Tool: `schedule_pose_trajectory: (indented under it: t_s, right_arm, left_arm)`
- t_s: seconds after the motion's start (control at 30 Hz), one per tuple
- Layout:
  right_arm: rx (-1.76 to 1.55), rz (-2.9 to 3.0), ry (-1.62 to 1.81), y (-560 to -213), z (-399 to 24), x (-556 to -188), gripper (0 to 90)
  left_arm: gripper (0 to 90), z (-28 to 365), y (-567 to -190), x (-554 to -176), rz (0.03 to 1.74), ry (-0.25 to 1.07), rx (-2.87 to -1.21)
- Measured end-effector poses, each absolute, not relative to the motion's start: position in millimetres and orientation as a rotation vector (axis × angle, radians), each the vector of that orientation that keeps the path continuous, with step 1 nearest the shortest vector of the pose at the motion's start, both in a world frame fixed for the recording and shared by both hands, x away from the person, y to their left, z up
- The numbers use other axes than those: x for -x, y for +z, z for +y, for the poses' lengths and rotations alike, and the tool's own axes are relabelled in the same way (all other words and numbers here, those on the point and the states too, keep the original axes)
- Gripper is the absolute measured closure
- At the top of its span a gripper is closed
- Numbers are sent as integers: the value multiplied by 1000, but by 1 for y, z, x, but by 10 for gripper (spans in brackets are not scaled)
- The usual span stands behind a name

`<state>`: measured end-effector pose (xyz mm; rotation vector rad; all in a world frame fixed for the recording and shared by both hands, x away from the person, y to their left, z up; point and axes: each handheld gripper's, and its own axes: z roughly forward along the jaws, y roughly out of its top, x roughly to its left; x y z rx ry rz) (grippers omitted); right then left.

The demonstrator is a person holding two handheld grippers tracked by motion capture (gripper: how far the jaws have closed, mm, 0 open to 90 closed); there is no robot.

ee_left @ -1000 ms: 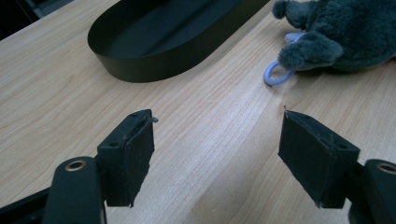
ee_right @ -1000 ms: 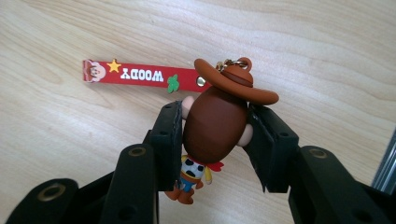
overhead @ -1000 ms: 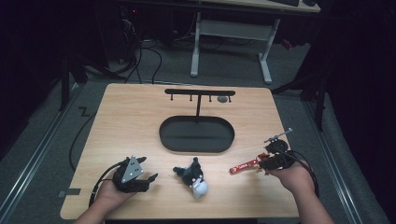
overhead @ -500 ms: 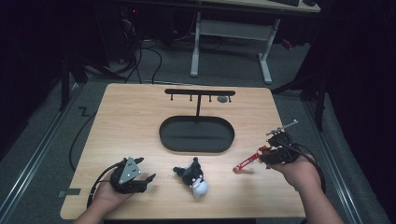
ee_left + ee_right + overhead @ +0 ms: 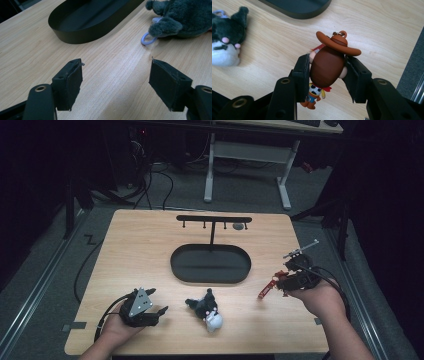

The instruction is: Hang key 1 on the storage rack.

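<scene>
A cowboy figure keychain [image 5: 327, 65] with brown hair and an orange-brown hat hangs head-up between the jaws of my right gripper [image 5: 327, 72], which is shut on its head. In the high view that right gripper [image 5: 286, 279] is raised above the table's right side, and the figure [image 5: 267, 288] dangles red from it. A dark grey plush toy [image 5: 207, 309] with a white face lies at the front middle. My left gripper [image 5: 159, 312] rests open on the table, just left of the plush. Its lilac ring [image 5: 147, 40] lies a little ahead of the open left gripper [image 5: 115, 82].
A black oval base [image 5: 210, 265] carries a thin T-shaped hanger stand [image 5: 214, 220] with small hooks at the table's middle back. The table's right edge [image 5: 305, 285] runs close under my right hand. A cable [image 5: 107, 312] trails from the left gripper.
My right hand has risen with the cowboy figure, lifting it off the table. The left gripper and the plush have stayed where they were.
</scene>
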<state>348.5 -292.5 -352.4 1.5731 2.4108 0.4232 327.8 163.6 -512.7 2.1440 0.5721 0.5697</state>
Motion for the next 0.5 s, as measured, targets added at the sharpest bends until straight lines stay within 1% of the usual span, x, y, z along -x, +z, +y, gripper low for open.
schedule_pose_trajectory:
  t_s: [0.5]
  right_arm:
    - [-1528, 2405, 434, -330, -277, -359, 578]
  left_arm:
    - [269, 167, -512, -327, 583, 573, -2136]
